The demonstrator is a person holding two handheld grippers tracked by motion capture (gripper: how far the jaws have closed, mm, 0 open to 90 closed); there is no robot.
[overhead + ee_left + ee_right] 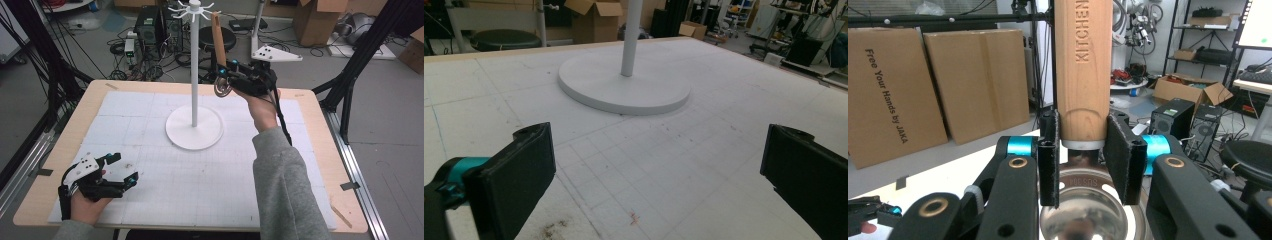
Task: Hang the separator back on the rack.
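Overhead, right gripper (222, 75) jaws clamp a wooden-handled metal ladle (1083, 75).

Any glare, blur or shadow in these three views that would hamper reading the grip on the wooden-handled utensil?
Right gripper view: sharp; engraving on the wooden handle is legible, and the steel bowl mirrors the room without blown glare. High view: even, soft light, and the utensil at the right gripper looks small and slightly soft. Left gripper view: near pads a bit soft, stand base clear.

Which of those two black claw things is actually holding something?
The right gripper, raised beside the white stand: its fingers clamp a wooden-handled metal scoop. The left gripper, low over the table, has nothing between its spread fingers.
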